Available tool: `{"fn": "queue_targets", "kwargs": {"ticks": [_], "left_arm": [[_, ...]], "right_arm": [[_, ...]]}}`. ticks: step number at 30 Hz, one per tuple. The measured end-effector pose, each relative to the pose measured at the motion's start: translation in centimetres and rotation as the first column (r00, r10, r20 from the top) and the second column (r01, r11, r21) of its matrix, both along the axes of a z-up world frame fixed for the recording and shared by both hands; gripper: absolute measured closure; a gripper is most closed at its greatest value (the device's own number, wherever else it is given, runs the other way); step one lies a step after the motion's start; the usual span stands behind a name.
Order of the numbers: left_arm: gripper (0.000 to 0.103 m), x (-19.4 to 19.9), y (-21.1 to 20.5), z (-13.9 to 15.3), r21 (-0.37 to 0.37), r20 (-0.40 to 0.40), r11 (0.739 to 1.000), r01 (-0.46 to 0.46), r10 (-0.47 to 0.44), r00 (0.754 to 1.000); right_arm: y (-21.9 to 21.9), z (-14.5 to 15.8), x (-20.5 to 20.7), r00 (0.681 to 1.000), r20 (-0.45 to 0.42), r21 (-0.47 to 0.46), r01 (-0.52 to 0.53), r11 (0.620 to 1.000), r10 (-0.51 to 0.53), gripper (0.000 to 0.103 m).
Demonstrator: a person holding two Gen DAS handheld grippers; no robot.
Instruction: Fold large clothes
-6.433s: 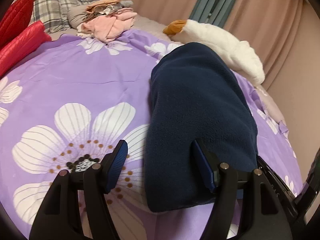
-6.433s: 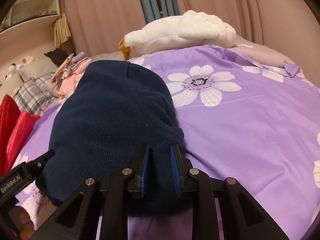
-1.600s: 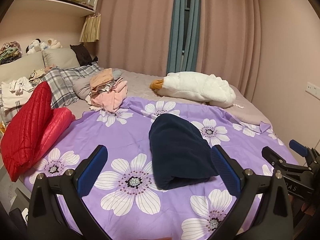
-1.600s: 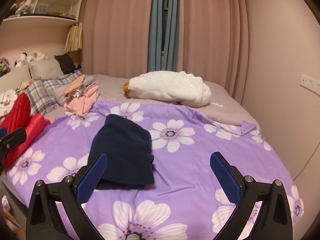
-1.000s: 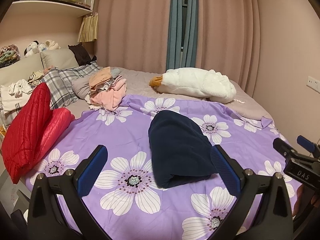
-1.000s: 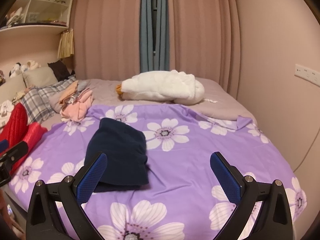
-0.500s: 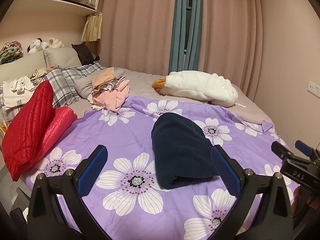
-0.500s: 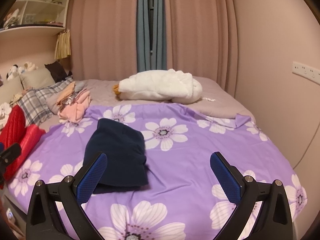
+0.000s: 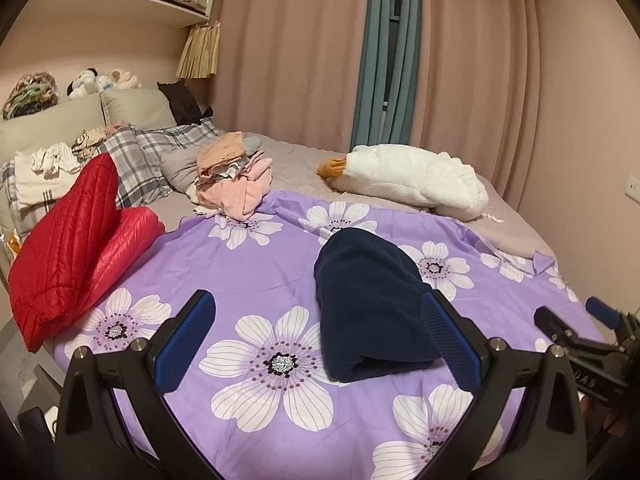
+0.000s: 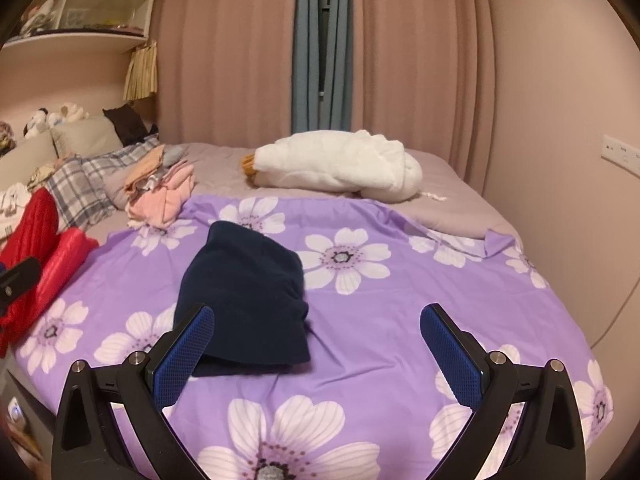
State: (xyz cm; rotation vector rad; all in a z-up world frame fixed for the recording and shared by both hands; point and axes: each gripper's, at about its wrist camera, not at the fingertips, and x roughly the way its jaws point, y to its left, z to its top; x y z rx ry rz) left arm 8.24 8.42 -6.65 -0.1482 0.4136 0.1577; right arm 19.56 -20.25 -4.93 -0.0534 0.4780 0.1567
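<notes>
A folded dark navy fleece garment (image 9: 368, 304) lies on the purple flowered bedspread (image 9: 256, 268); it also shows in the right wrist view (image 10: 248, 296). My left gripper (image 9: 316, 344) is open and empty, held back from the bed, with the garment beyond its right finger. My right gripper (image 10: 316, 348) is open and empty, held back above the near part of the bed, with the garment beyond its left finger. The right gripper's tip also shows at the right edge of the left wrist view (image 9: 576, 332).
A red quilted jacket (image 9: 72, 240) lies at the bed's left edge. A pile of pink and orange clothes (image 9: 232, 176) sits near plaid pillows (image 9: 140, 160). A white plush goose (image 9: 408, 184) lies at the far side. Curtains (image 10: 320, 48) and a wall stand behind.
Earlier both grippers were low at the navy garment, the right one shut on its edge. Both have since let go and pulled back. Over the last second the views shift only slightly.
</notes>
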Motion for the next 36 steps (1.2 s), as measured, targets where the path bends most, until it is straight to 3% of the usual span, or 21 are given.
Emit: {"fn": "queue_targets", "kwargs": {"ticks": [6, 21, 36], "left_arm": [[0.0, 0.6, 0.5, 0.1, -0.025, -0.017, 1.0, -0.01, 0.01, 1.0], [0.0, 0.4, -0.9, -0.4, 0.053, -0.035, 0.999, 0.011, -0.009, 0.999], [0.0, 0.6, -1.8, -0.6, 0.066, -0.046, 0.998, 0.022, -0.019, 0.999]], "right_arm": [[0.2, -0.1, 0.0, 1.0, 0.005, -0.029, 0.03, 0.999, -0.03, 0.001], [-0.1, 0.1, -0.1, 0.999, 0.011, -0.019, 0.047, 0.999, -0.047, 0.001], [-1.8, 0.2, -0.1, 0.994, 0.012, 0.013, 0.106, 0.994, -0.107, 0.001]]}}
